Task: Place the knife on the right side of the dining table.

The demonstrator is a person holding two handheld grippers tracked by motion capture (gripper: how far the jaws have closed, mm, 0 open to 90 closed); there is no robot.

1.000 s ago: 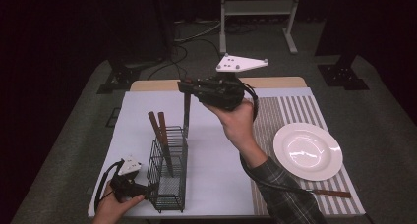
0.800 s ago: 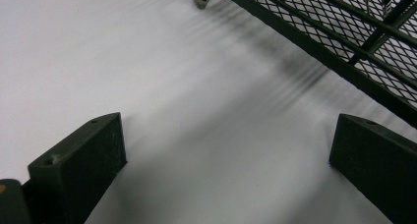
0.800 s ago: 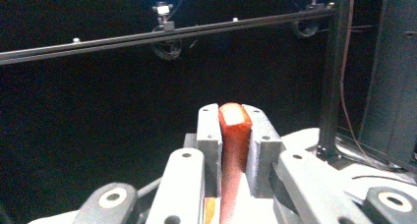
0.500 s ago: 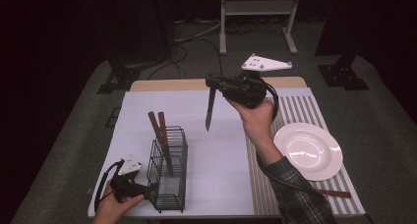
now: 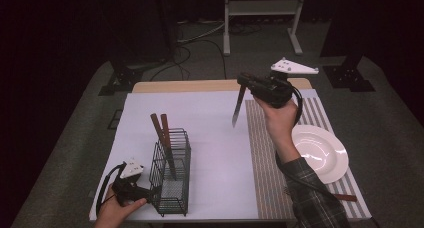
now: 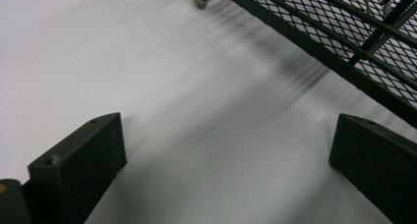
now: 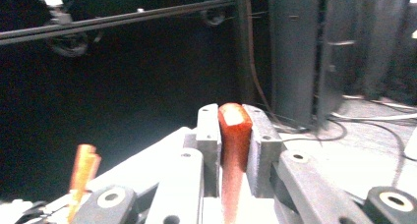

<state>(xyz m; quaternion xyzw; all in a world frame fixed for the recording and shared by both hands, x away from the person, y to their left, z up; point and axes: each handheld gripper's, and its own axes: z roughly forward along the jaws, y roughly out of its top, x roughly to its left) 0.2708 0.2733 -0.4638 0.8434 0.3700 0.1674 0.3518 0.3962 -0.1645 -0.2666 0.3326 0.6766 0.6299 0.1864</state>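
Observation:
My right gripper (image 5: 243, 82) is held high over the far middle of the table, shut on a knife. The knife's blade (image 5: 237, 110) hangs down and slightly left, clear of the white mat (image 5: 210, 138). In the right gripper view the knife's reddish wooden handle (image 7: 234, 135) is pinched between the grey pads. A black wire basket (image 5: 172, 173) stands front left with two wooden handles (image 5: 161, 130) sticking up from it. My left gripper (image 5: 150, 190) rests low beside the basket's left side, open, with bare mat between its black jaws (image 6: 226, 150).
A white plate (image 5: 320, 153) lies on the right, partly on a striped mat (image 5: 265, 158). A wooden-handled utensil (image 5: 345, 197) lies just in front of the plate. The basket's mesh wall (image 6: 344, 42) is close to the left gripper's right jaw.
My right gripper has carried the knife to the right, away from above the basket toward the striped mat. The left gripper and basket have stayed put.

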